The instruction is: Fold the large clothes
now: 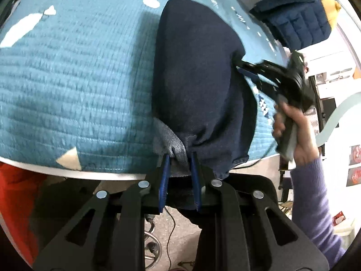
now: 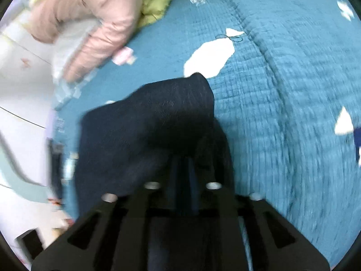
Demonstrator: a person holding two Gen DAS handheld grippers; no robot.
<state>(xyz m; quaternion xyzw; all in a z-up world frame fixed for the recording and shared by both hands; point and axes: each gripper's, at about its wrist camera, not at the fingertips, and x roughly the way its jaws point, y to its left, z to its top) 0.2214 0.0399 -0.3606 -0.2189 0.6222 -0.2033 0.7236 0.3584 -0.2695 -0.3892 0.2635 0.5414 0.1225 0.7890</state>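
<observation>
A blue quilt (image 1: 67, 79) covers the table, with a pink jacket (image 2: 94, 22) at its far edge; navy trousers (image 1: 198, 72) lie along the quilt. The left gripper (image 1: 180, 164) pinches their near end at the table edge; the right gripper (image 1: 242, 66) is clamped on their side, lifting a fold of cloth.

black grippers, blue fingers (image 1: 195, 180), lavender sleeve (image 1: 315, 203), bare hand (image 1: 295, 133).
</observation>
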